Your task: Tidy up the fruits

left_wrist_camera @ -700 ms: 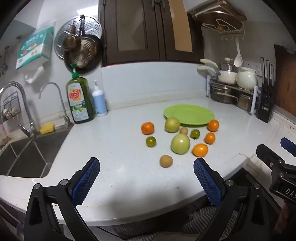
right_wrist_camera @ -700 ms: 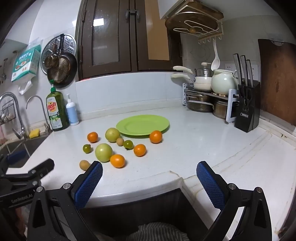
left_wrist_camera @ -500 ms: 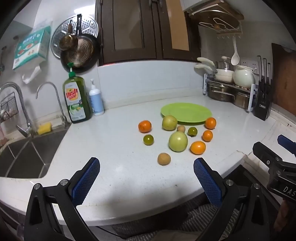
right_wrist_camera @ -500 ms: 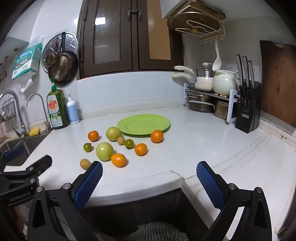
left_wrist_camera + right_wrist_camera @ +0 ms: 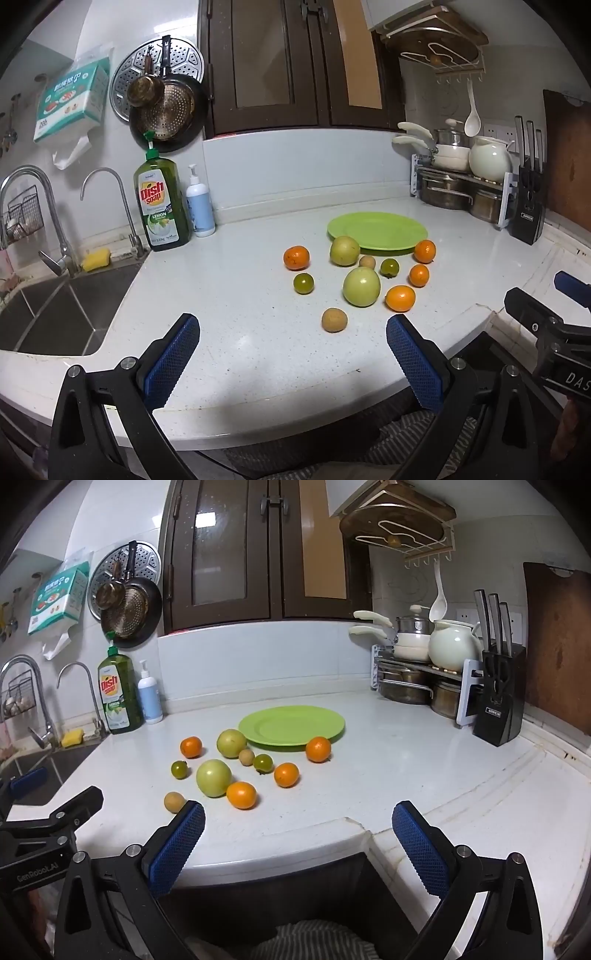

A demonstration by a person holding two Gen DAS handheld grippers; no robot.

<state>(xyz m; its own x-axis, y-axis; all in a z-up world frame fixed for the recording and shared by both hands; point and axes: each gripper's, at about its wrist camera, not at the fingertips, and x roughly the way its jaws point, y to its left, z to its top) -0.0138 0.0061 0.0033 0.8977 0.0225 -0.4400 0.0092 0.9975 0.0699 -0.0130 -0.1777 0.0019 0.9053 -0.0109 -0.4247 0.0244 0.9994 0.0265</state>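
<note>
Several fruits lie loose on the white counter in front of an empty green plate [image 5: 377, 231] [image 5: 291, 725]: a big green one [image 5: 361, 286] [image 5: 214, 777], a yellow-green one [image 5: 344, 250] [image 5: 231, 743], several oranges such as the nearest [image 5: 400, 298] [image 5: 241, 794], two small dark green ones [image 5: 303, 283] [image 5: 389, 267] and two small brown ones [image 5: 334, 319] [image 5: 367, 261]. My left gripper [image 5: 291, 328] stands open over the counter's near edge, short of the fruits. My right gripper [image 5: 297, 816] is open too, nothing between its pads, near the counter's front edge.
A sink [image 5: 55, 314] with taps lies at the left, with a dish soap bottle [image 5: 160, 199] and a white pump bottle [image 5: 199, 203] behind it. A pot rack [image 5: 417, 679] and a knife block [image 5: 498, 698] stand at the back right. A cutting board [image 5: 557, 646] leans on the right wall.
Both views have shifted slightly, so the fruits sit a little lower and nearer. Both grippers stay open and hold nothing.
</note>
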